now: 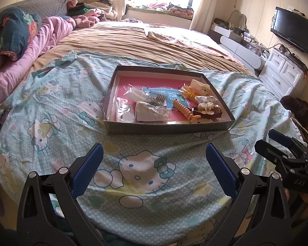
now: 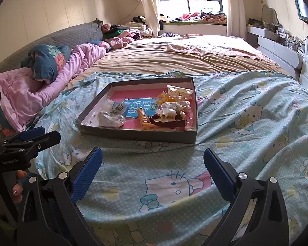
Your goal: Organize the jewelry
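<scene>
A shallow grey box [image 1: 168, 128] with a pink floor sits on the Hello Kitty sheet [image 1: 137, 172]; it also shows in the right wrist view [image 2: 137, 135]. Inside lie clear bags of jewelry [image 1: 152, 110], an orange spiral hair tie [image 1: 184, 110], a dark hair clip [image 1: 209, 112] and cream claw clips [image 1: 199, 86]. My left gripper [image 1: 154, 155] is open and empty, hovering short of the box. My right gripper [image 2: 153, 160] is open and empty, also short of the box. Each gripper shows at the edge of the other's view.
The bed carries a pink quilt [image 1: 30, 49] and pillows at the left and a tan sheet [image 1: 133, 43] behind the box. White drawers [image 1: 283, 71] and a television [image 1: 291, 28] stand at the right wall.
</scene>
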`<state>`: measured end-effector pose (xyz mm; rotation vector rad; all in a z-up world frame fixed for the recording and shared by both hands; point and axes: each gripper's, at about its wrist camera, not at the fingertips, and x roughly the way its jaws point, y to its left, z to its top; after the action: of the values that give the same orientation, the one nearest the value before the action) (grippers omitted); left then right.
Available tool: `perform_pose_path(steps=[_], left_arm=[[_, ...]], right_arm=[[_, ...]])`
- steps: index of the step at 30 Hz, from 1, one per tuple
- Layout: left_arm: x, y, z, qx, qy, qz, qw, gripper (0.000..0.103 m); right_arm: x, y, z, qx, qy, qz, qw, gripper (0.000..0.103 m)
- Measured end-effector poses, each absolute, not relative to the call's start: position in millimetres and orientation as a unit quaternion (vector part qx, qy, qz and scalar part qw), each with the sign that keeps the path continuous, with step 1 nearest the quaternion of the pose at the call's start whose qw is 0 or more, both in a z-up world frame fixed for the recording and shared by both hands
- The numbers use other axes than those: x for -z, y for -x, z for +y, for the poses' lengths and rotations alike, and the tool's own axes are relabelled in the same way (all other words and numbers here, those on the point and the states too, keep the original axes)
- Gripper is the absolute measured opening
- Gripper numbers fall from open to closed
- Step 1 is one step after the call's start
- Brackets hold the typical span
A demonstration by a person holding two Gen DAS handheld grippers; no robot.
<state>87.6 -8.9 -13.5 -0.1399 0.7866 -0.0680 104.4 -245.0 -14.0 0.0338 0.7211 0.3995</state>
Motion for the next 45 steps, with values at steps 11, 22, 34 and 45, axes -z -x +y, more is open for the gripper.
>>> perform_pose_path(steps=[11, 22, 34, 45], left_arm=[[13.2, -85.6, -8.9, 0.028, 0.066, 0.385, 0.92, 0.093], [10.6, -84.3, -6.3, 0.024, 0.064, 0.385, 0.921, 0.093], [7.7, -83.3, -3.2, 0.023, 0.063, 0.382, 0.922, 0.093], [10.6, -82.7, -1.4, 0.016, 0.062, 0.385, 0.921, 0.093]], right_arm=[[15.6, -101.7, -246.3, -0.198, -0.014, 0.354, 0.914, 0.098], [15.8, -101.3, -246.8, -0.198, -0.014, 0.354, 0.914, 0.098], [16.2, -101.4, -247.3, -0.198, -0.015, 0.353, 0.914, 0.098], [16.1, -102.0, -247.4, -0.198, -0.015, 0.353, 0.914, 0.098]])
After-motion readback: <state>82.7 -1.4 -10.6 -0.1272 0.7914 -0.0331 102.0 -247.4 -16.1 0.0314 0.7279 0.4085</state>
